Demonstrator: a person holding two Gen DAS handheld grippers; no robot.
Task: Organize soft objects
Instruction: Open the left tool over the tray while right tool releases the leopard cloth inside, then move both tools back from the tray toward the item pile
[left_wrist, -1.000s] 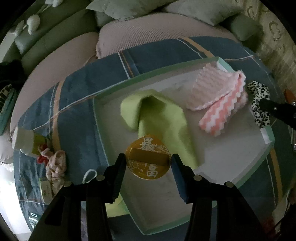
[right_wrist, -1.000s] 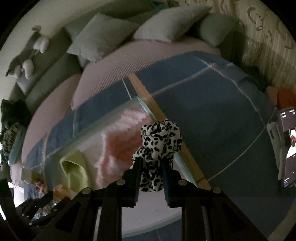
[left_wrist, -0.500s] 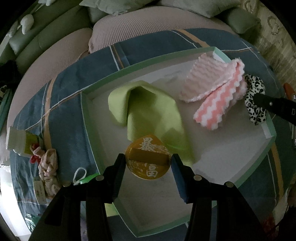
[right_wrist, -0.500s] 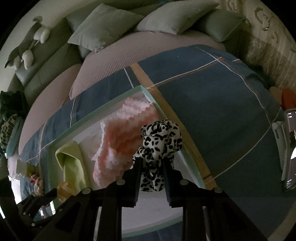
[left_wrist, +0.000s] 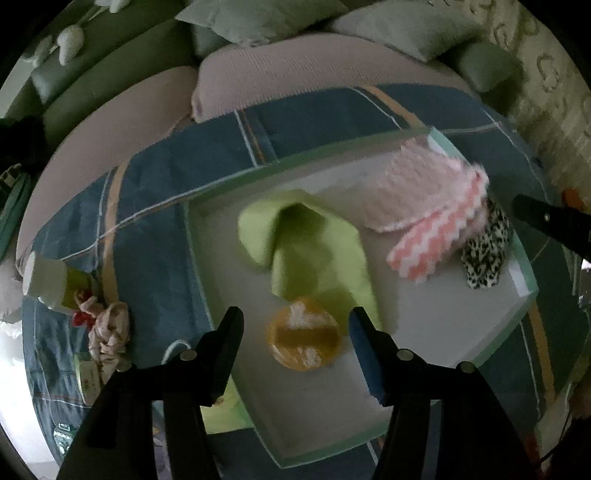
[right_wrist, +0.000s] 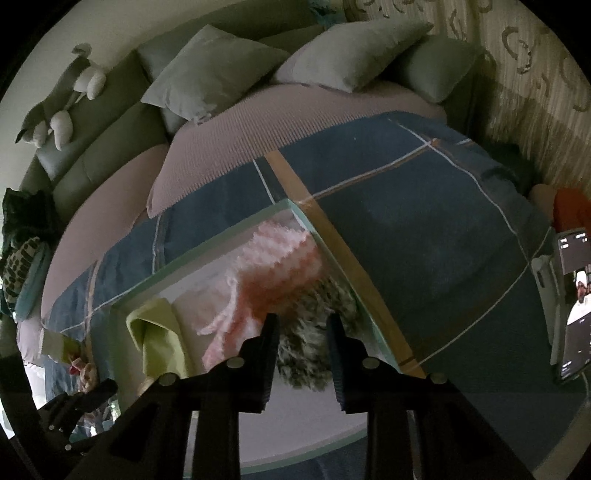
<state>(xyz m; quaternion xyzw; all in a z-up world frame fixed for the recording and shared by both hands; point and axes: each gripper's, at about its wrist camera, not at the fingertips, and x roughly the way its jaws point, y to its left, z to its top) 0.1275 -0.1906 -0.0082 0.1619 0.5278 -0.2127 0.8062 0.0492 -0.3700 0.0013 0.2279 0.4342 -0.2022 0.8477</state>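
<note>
Left wrist view: yellow pouch (left_wrist: 303, 339) just beyond and between left gripper (left_wrist: 295, 326), jaws opening clear; right gripper (right_wrist: 301, 325) opening, blurred scrunchie (right_wrist: 312, 343) between jaws.

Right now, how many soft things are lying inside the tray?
4: green cloth mid-tray, orange round pouch in front of it, pink zigzag cloth at the far corner, leopard scrunchie beside it.
</note>
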